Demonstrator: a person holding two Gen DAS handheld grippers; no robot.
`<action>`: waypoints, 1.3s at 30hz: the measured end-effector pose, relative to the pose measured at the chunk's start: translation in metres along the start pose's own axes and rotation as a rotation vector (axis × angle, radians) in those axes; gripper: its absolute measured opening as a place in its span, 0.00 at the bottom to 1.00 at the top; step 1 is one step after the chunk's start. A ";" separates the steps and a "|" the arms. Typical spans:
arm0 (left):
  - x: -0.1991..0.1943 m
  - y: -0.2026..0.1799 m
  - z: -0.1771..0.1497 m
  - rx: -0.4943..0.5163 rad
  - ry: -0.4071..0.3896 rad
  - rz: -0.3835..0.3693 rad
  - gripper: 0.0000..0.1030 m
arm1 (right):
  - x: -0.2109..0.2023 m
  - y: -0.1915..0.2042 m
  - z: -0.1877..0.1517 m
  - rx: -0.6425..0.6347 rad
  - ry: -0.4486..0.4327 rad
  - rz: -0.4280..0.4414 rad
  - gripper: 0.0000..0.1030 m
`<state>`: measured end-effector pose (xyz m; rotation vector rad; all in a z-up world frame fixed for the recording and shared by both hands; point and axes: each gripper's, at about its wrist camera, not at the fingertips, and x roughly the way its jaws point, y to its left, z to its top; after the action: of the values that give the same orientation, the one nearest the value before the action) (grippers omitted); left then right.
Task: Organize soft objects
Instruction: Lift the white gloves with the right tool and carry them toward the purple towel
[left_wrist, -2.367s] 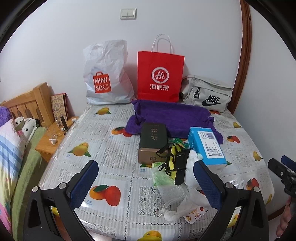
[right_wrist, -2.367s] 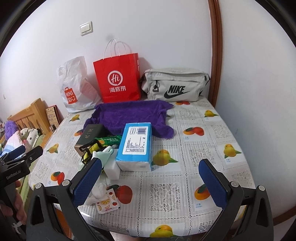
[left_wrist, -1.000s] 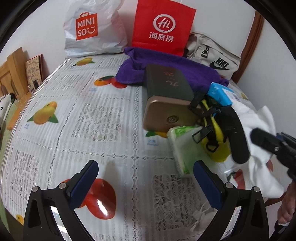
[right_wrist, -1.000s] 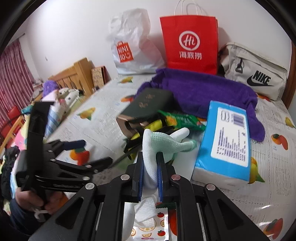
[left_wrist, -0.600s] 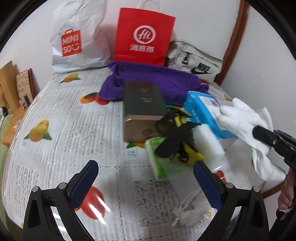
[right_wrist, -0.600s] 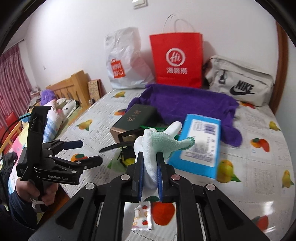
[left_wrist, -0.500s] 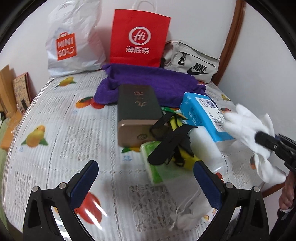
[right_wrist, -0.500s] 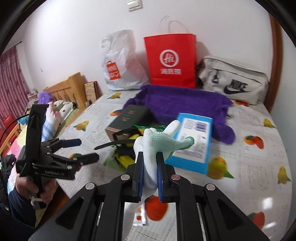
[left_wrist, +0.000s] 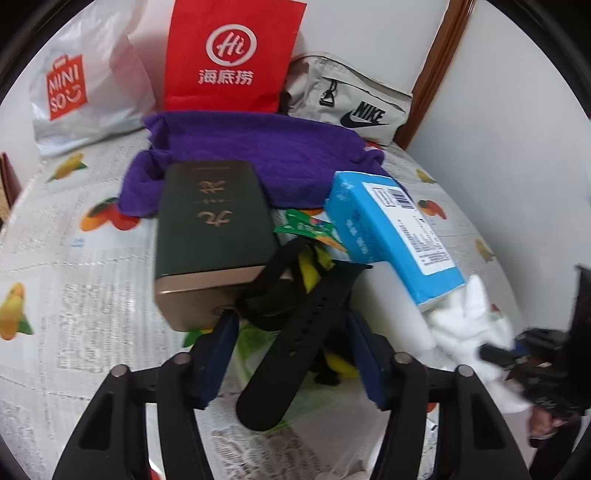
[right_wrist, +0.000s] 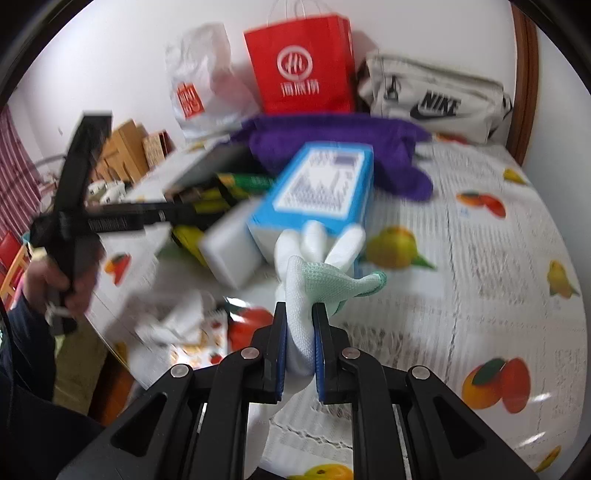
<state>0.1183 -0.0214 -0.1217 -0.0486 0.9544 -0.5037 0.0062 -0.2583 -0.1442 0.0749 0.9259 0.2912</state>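
My left gripper (left_wrist: 291, 332) hangs over the pile in the middle of the table, and its jaws are closing. A black strap (left_wrist: 295, 354) on a yellow item lies between the blue pads (left_wrist: 218, 354), which do not press on it. My right gripper (right_wrist: 300, 310) is shut on a white glove (right_wrist: 299, 332) with a pale green cuff, low over the table in front of the blue tissue pack (right_wrist: 321, 184). In the left wrist view the glove (left_wrist: 465, 317) shows at the right. A purple towel (left_wrist: 258, 155) lies behind the pile.
A dark green and gold box (left_wrist: 210, 229), a white foam block (right_wrist: 232, 247) and a green packet (left_wrist: 310, 229) crowd the pile. A red paper bag (left_wrist: 232, 55), a white plastic bag (left_wrist: 81, 85) and a grey Nike bag (left_wrist: 354, 107) stand along the wall. A person's hand (right_wrist: 55, 277) holds the left gripper.
My left gripper has moved in over the pile and its jaws have narrowed around the black strap. My right gripper has sunk toward the table with the glove still in it.
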 end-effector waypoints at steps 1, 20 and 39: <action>0.002 -0.002 0.000 0.009 0.004 -0.001 0.48 | 0.007 -0.004 -0.003 0.009 0.020 -0.007 0.12; -0.021 0.002 -0.020 -0.023 0.031 -0.050 0.30 | 0.043 -0.005 0.002 0.014 0.044 -0.020 0.29; -0.040 0.004 -0.053 0.003 0.040 -0.001 0.49 | 0.039 -0.002 -0.004 0.015 0.049 -0.035 0.21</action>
<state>0.0590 0.0087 -0.1226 -0.0367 0.9932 -0.5086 0.0250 -0.2499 -0.1772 0.0653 0.9772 0.2545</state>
